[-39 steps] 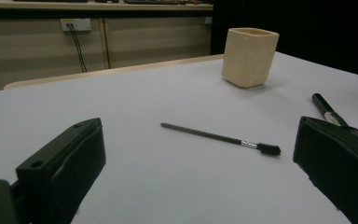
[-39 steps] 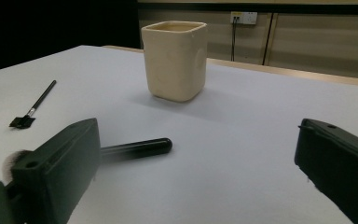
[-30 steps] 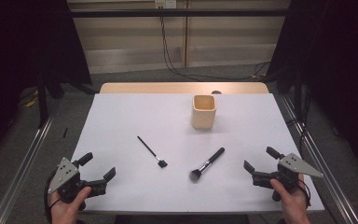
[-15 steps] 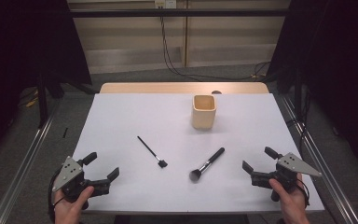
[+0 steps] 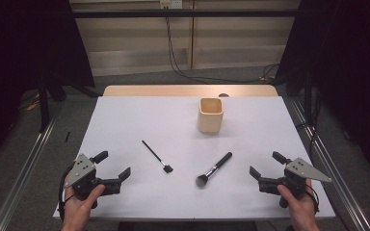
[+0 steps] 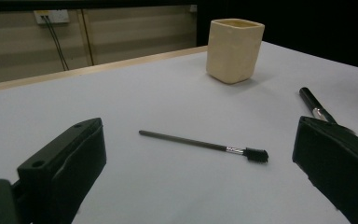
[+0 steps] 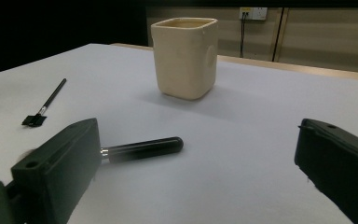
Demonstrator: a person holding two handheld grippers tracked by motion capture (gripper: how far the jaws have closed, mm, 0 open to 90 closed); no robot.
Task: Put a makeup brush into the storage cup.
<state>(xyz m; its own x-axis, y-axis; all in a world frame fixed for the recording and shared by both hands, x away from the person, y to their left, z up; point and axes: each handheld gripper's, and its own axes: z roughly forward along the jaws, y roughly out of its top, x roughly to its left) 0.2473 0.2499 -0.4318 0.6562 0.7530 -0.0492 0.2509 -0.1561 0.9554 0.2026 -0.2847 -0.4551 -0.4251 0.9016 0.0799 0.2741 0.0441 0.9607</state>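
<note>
Almost nothing has shifted since the earlier frames: your left gripper has crept a touch toward the middle of the desk, your right gripper has barely stirred, and neither brush has been touched. Both pairs of jaws stand spread wide and empty, so you are released on both sides and, as I read it, only lining up for the first pick. Between your left jaws, in the left gripper view, lies the thin brush, flat on the sheet with its small dark head pointing toward the near edge. Just past your right gripper's jaw in its own view rests the thicker makeup brush, black handle aimed toward the far right corner, bristles toward you. Both lie near the middle of the desk, well apart from each gripper. Farther back, right of centre, the cream square cup stands upright and looks the likely place for them. Everything sits on a white sheet over a wooden desk whose bare far edge shows. Around it the room has dark curtains, pale wall panels, cables and floor rails.
</note>
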